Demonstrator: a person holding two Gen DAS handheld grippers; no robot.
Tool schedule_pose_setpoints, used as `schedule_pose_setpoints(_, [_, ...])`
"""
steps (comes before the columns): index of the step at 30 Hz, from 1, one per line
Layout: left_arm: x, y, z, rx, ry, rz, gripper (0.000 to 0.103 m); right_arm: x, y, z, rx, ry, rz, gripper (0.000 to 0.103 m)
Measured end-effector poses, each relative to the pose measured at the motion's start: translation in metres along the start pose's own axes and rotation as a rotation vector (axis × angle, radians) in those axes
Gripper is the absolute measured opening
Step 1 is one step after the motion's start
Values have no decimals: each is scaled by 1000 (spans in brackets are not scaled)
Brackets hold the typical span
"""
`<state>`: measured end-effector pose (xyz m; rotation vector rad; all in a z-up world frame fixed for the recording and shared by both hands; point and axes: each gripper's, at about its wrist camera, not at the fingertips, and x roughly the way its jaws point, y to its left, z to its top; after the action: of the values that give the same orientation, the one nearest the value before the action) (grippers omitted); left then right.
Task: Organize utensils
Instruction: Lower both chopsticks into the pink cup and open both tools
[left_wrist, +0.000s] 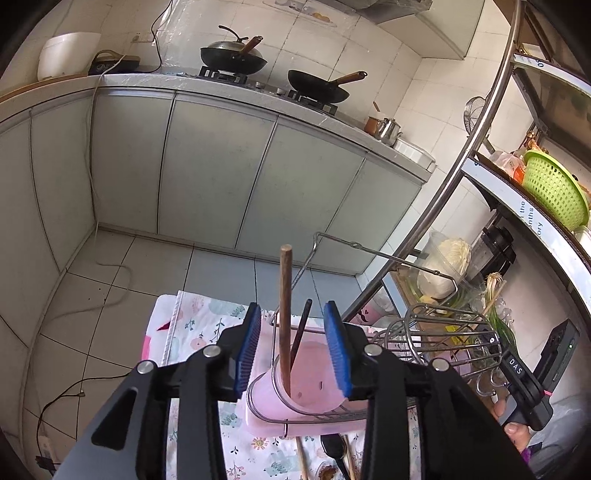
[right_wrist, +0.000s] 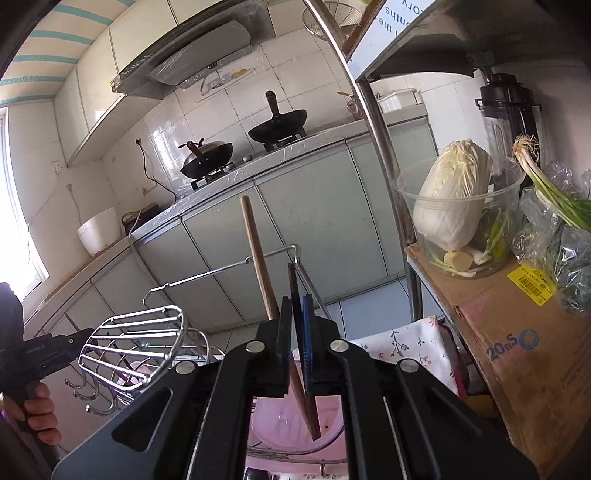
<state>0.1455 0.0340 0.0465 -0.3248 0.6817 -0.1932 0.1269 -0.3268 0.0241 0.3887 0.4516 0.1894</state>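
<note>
The left gripper (left_wrist: 297, 345) is hanging released, fingers (left_wrist: 246, 349) apart, over the pink utensil cup (left_wrist: 314, 384) in the wire rack (left_wrist: 436, 332), where a wooden chopstick (left_wrist: 285, 314) is standing. The right gripper (right_wrist: 297, 347) is clenching its fingers on a dark chopstick (right_wrist: 294, 295) above that cup.

1. The utensil holder (left_wrist: 314, 373) was pale pink.
2. One stick (left_wrist: 285, 317) in it was brown wood, the other (left_wrist: 301, 332) black.
3. The left gripper (left_wrist: 295, 350) had blue ridged pads (left_wrist: 338, 347) on black arms.
4. The cloth (left_wrist: 199, 325) was white with pastel flowers.
5. The colander (left_wrist: 554, 184) at far right was lime green.
6. The woks (left_wrist: 317, 86) were black.
</note>
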Motion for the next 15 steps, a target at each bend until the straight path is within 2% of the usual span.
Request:
schedule_pose_setpoints(7, [-8, 8, -3, -22, -8, 4, 45, 0, -6, -7, 33, 76, 5, 8])
schedule_pose_setpoints(8, [-11, 8, -3, -21, -12, 3, 45, -2, -8, -7, 43, 80, 10, 11])
schedule_pose_setpoints(11, [-20, 10, -7, -9, -21, 7, 46, -12, -11, -6, 58, 66, 9, 33])
schedule_pose_setpoints(15, [-31, 10, -18, -7, -21, 10, 46, -28, -13, -10, 60, 61, -2, 36])
